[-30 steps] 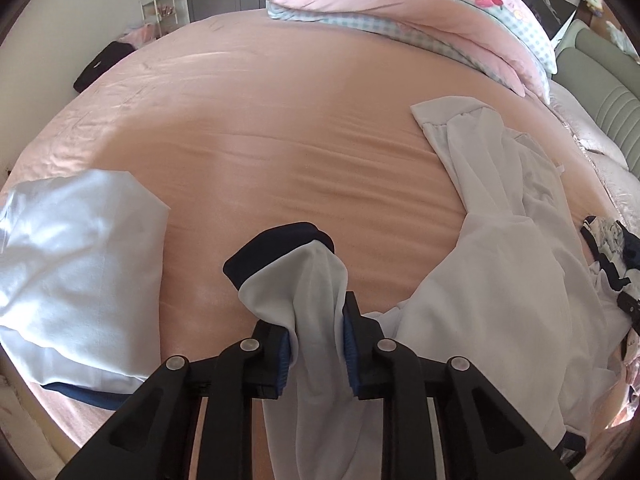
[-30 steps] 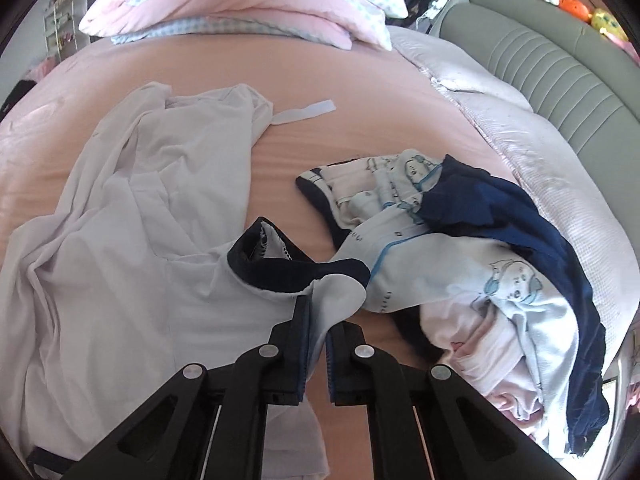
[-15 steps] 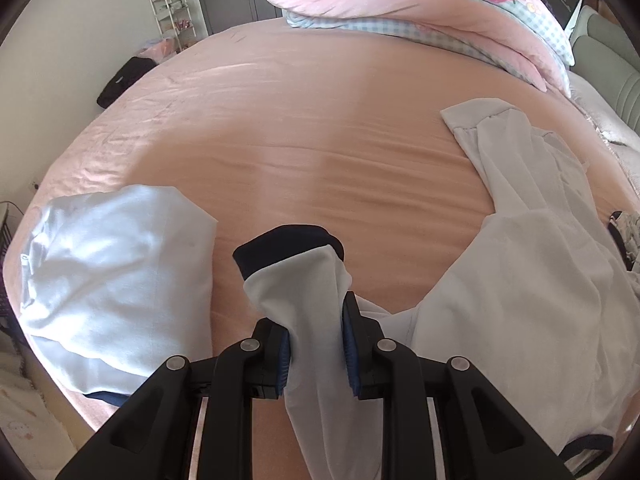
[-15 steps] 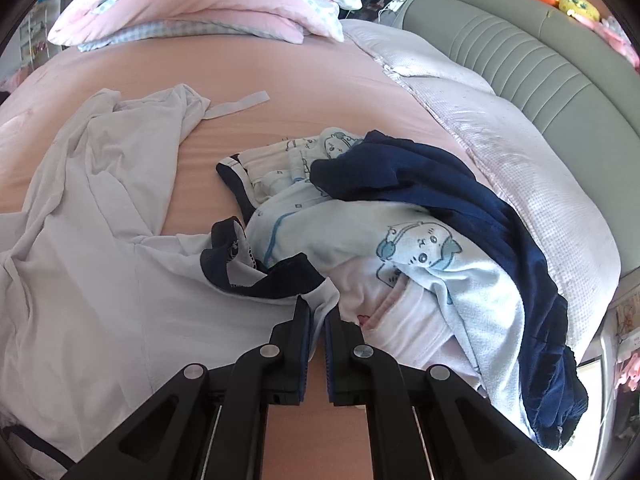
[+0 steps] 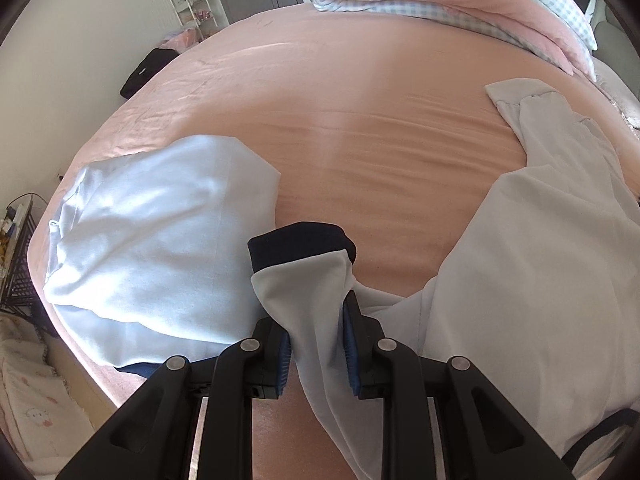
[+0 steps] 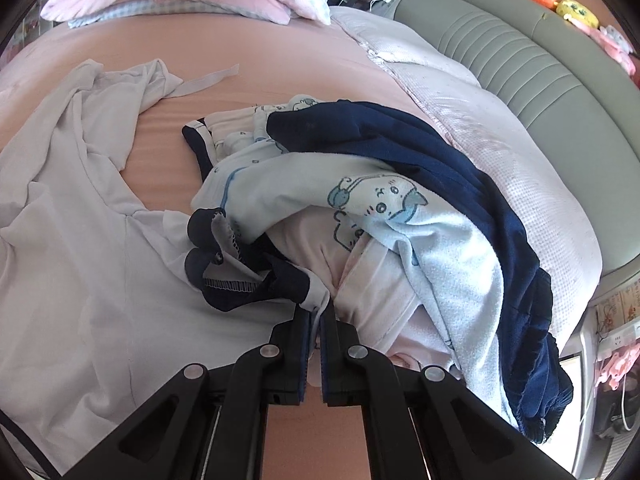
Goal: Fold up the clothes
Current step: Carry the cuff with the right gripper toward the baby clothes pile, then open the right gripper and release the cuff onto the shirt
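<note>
Pale blue-white shirt with navy trim, spread across the pink bed sheet; item in hand.

Left gripper: clamped on a sleeve, its navy cuff standing up past the fingertips.
Right gripper: clenched on the navy-edged collar or hem; which of the two cannot be told.

Risks, as judged: the sleeve is pinched only along a narrow bunch, so a sharp pull could slide it free. The body of the shirt lies creased, and a fold made now would trap the wrinkles. The right-hand grip sits touching the pile of unfolded clothes, so lifting may drag a piece along.

Surroundings: light blue folded garment just beside the held sleeve, on the left near the bed's edge, limiting room to lay the sleeve out. Pink and checked quilt at the far side. Grey padded headboard to the right. Black bag on the floor beyond the bed. White rack by the wall.
</note>
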